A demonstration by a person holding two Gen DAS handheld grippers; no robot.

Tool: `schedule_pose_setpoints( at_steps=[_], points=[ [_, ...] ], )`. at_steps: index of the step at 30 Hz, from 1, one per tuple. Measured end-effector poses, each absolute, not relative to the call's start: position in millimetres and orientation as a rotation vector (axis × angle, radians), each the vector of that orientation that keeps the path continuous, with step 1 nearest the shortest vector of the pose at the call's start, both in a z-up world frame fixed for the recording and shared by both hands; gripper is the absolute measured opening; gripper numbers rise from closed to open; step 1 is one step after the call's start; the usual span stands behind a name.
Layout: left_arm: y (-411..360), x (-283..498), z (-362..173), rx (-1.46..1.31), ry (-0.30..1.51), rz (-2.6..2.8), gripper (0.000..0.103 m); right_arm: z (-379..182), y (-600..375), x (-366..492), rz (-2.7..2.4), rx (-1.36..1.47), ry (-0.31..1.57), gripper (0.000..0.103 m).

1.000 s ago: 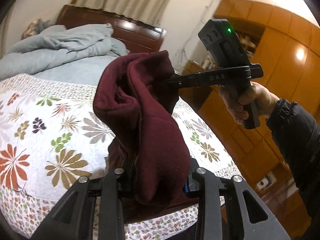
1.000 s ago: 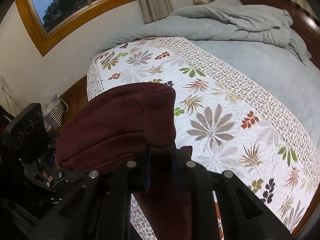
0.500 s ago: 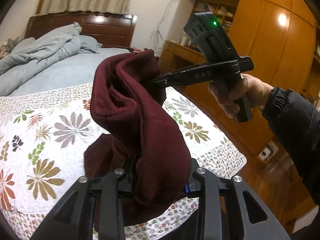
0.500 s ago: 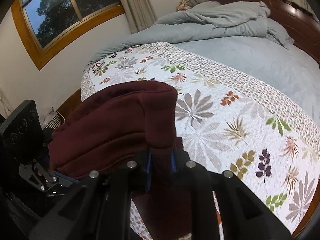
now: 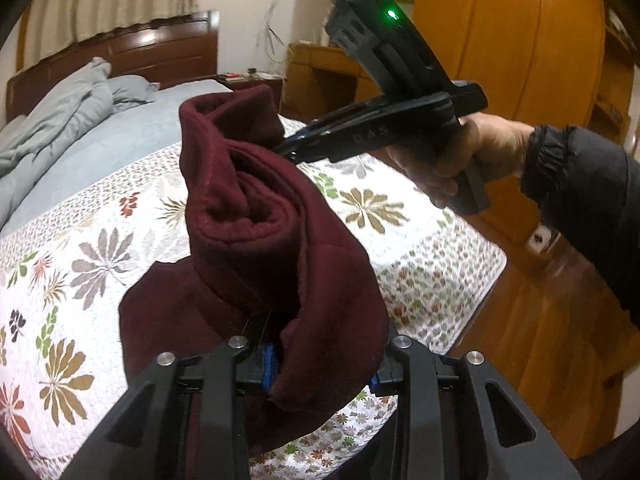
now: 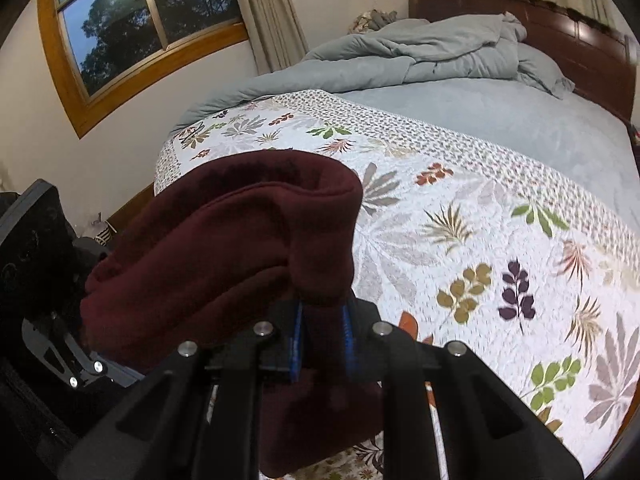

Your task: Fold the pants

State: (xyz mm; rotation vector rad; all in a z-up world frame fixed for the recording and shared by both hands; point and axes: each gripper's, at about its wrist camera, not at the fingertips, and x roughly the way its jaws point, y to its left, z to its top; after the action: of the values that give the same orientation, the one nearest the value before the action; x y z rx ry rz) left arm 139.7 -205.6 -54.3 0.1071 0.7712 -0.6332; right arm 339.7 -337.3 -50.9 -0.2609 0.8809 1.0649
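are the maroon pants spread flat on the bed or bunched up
Bunched up: the maroon pants hang in thick folds between the left gripper and right gripper, lifted over the floral quilt.

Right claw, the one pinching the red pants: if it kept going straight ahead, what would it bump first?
Probably the flowered quilt on the bed; the right claw, gripping the maroon pants, points down toward it.

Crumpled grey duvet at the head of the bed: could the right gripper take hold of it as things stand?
Probably not: the right gripper is shut on the maroon fleece pants, and the grey duvet lies far across the floral quilt.
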Motion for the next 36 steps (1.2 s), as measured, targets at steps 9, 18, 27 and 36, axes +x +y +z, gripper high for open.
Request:
schedule_pose_setpoints(
  at_steps=[9, 18, 27, 36],
  points=[
    [-237.2, 144.3, -74.5, 0.190, 0.816, -0.659, 0.032, -85.7, -372.4, 343.9, 1.074, -0.196, 0.873, 0.016],
    [-251.5, 145.9, -89.6, 0.206, 0.853, -0.678, 0.032, -102.7, -392.6, 341.2, 1.066, -0.142, 0.885, 0.018],
    [-264.0, 144.8, -105.4, 0.211, 0.888, -0.698, 0.032, -124.5, -413.8, 333.4, 1.023, -0.060, 0.909, 0.022],
    [-271.8, 144.5, -116.9, 0.213, 0.917, -0.709, 0.032, -144.4, -433.0, 325.1, 0.971, 0.030, 0.932, 0.026]
  ],
)
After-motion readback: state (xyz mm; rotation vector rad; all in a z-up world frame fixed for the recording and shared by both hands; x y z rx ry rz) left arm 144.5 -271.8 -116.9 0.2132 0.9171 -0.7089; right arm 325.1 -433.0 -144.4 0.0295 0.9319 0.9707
